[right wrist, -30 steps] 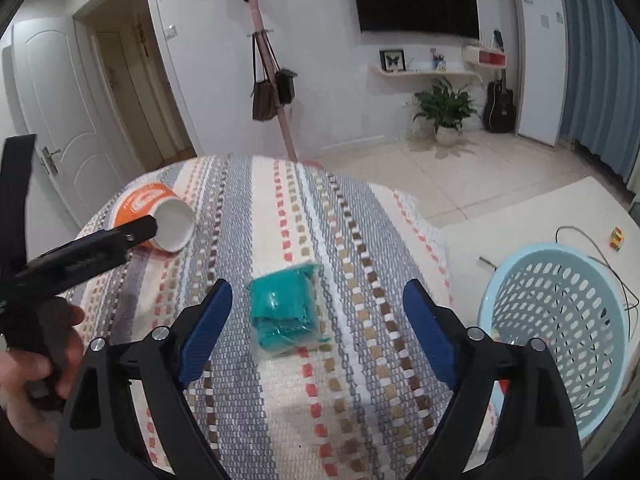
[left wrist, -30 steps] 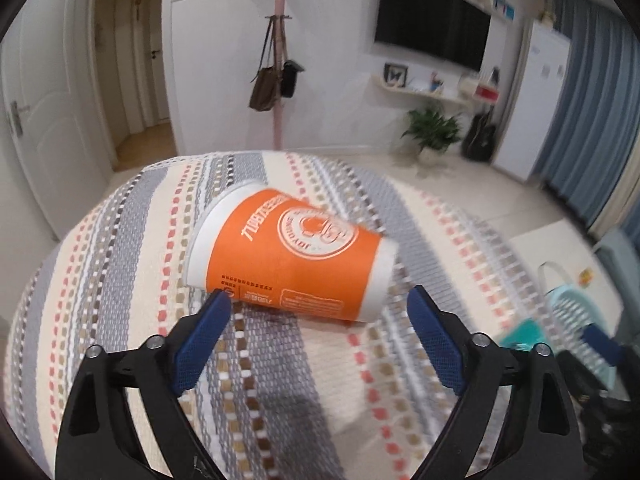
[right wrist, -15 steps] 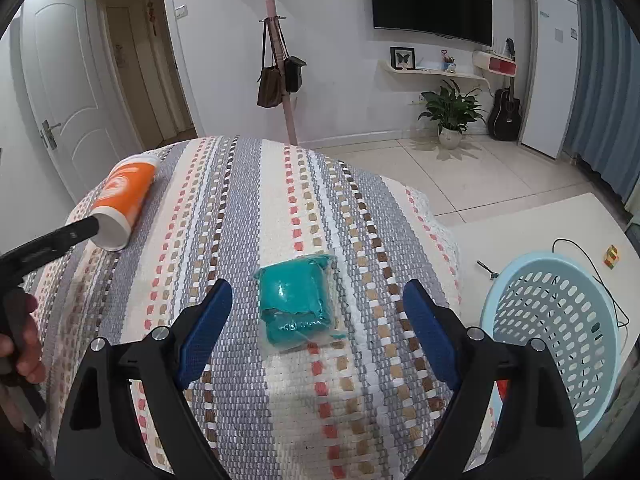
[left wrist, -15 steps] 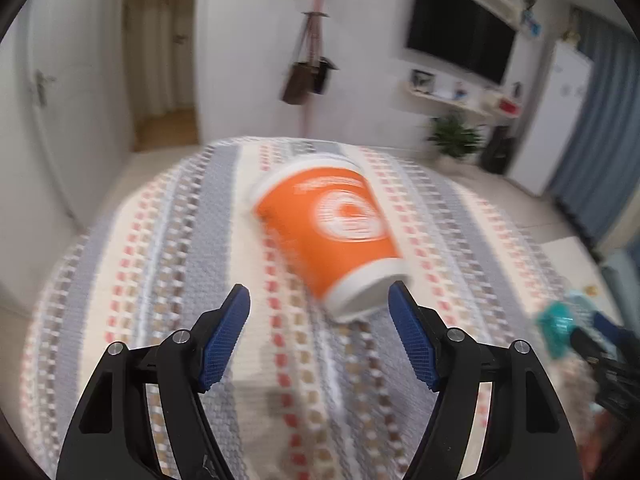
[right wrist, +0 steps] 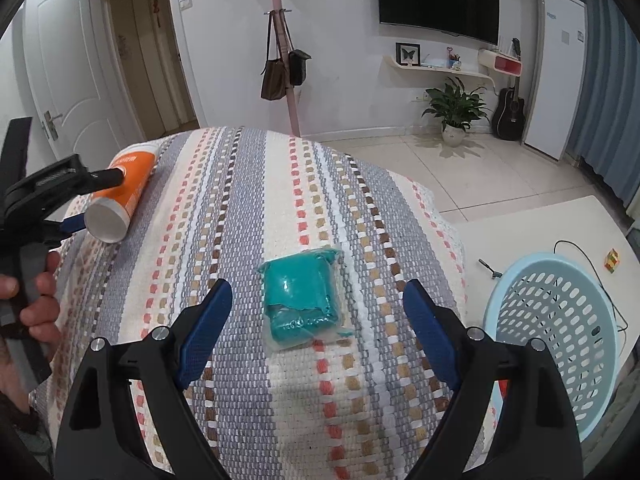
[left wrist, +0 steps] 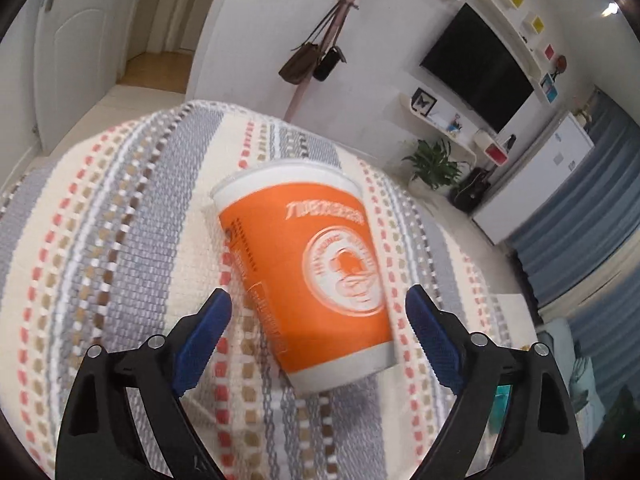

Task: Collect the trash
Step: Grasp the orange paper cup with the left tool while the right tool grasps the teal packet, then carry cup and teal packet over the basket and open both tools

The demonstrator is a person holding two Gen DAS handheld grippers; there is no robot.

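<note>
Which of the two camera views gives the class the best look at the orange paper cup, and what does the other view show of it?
The left wrist view: the orange paper cup lies on its side, large and central, its logo visible, between the open left tool fingers. The right wrist view shows the cup small at the left edge, partly hidden by that tool.

orange paper cup (left wrist: pixel 316 276): on its side, frame centre | teal wrapper (right wrist: pixel 300 300): crumpled, lying flat, frame centre
</note>
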